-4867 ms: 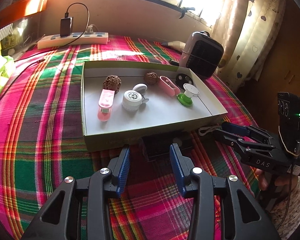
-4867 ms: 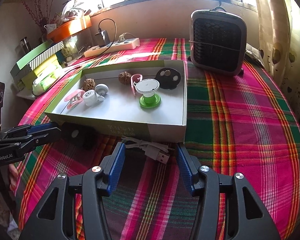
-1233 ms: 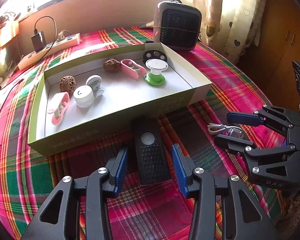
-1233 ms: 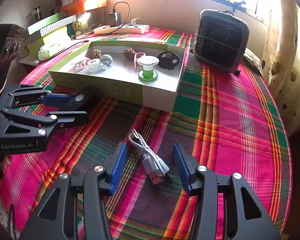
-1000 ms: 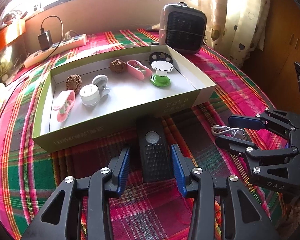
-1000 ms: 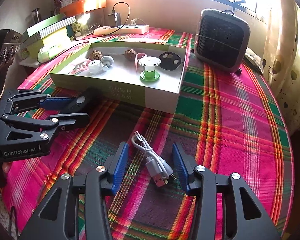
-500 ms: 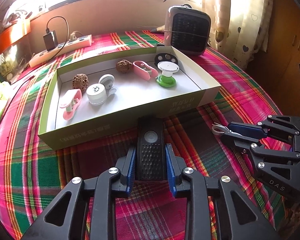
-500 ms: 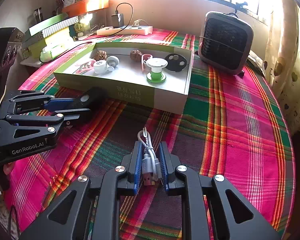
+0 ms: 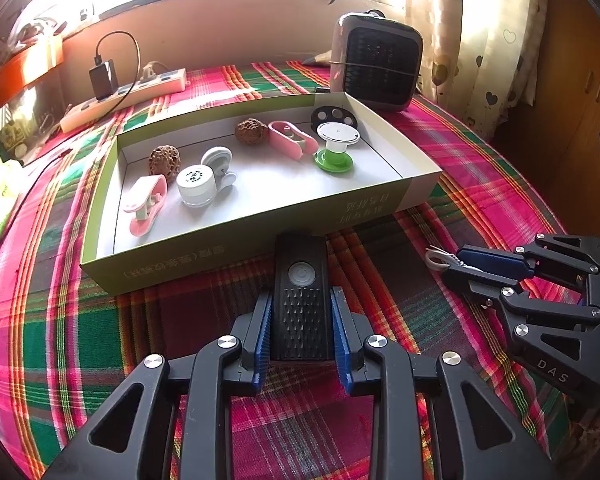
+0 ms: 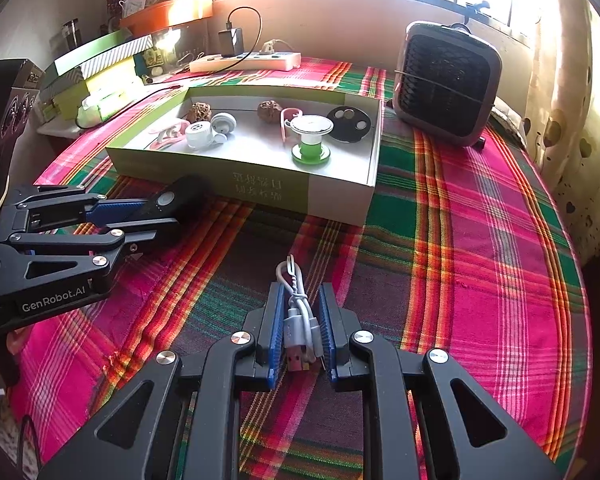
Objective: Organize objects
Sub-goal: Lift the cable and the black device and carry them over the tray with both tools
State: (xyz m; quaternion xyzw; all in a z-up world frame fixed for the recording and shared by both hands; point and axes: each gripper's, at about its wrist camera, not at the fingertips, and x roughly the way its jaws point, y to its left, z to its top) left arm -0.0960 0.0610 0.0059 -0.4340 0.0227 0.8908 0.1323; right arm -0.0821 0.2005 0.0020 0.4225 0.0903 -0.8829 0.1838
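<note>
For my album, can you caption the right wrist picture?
Right gripper shut on a white USB cable before the green box.

left gripper (image 9: 301, 330): blue-padded jaws, wide apart a second ago, now clamp the black ribbed rectangular remote (image 9: 301, 298) | right gripper (image 10: 302, 330): jaws closed in from open, now pinching the bundled white usb cable (image 10: 300, 318) on the plaid cloth

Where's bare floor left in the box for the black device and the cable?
Free: the box floor along its near wall, in front of the white cap and green spool, and the middle gap between them. Crowded: the far half, with two walnuts, pink clips and the black disc.
</note>
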